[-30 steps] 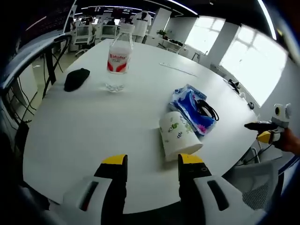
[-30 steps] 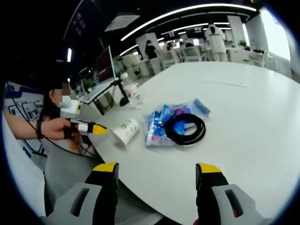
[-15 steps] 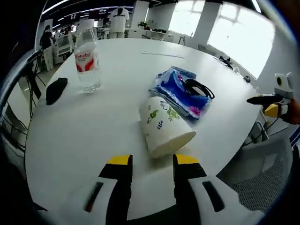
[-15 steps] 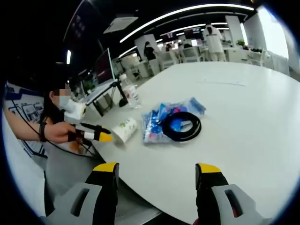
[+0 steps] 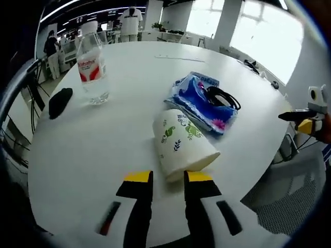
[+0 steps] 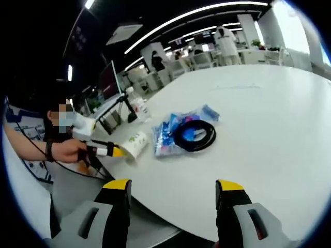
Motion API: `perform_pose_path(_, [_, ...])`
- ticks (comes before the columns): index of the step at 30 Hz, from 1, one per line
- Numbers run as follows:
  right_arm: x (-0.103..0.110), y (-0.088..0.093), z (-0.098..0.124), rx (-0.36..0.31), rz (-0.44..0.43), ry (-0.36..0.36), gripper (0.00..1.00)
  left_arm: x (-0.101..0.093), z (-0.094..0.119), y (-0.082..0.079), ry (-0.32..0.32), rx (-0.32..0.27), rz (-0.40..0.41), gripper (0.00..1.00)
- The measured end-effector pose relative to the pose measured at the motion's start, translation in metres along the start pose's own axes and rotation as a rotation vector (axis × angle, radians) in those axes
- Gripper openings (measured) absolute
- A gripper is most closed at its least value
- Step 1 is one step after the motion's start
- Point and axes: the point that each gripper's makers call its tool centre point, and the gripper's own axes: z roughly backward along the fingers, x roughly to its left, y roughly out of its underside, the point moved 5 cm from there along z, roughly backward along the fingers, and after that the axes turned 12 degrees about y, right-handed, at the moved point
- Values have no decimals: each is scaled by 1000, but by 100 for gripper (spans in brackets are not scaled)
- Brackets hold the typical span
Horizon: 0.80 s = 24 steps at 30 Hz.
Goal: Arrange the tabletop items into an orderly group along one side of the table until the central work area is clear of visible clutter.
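In the left gripper view, the left gripper [image 5: 167,177] sits at 6 o'clock with its jaws parted narrowly, empty, the tips just short of a paper cup [image 5: 181,144] lying on its side on the white table [image 5: 93,155]. At 1 o'clock from the cup lies a blue packet [image 5: 199,101] bearing a black cable coil [image 5: 223,97]; a water bottle [image 5: 91,67] stands at 11 o'clock. The right gripper [image 6: 174,184] hangs wide open off the table edge.
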Motion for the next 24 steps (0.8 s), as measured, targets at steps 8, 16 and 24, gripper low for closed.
perform_pose_path(8, [-3, -9, -3, -9, -4, -4, 67, -5, 7, -6, -24, -20, 14, 0])
perform_pose_path(16, [-5, -12, -5, -16, -12, -6, 67, -1, 18, -11, -48, -42, 22, 0])
perform_pose_path(24, [-3, -12, -6, -15, -9, -13, 67, 2, 30, -18, -70, -65, 29, 0])
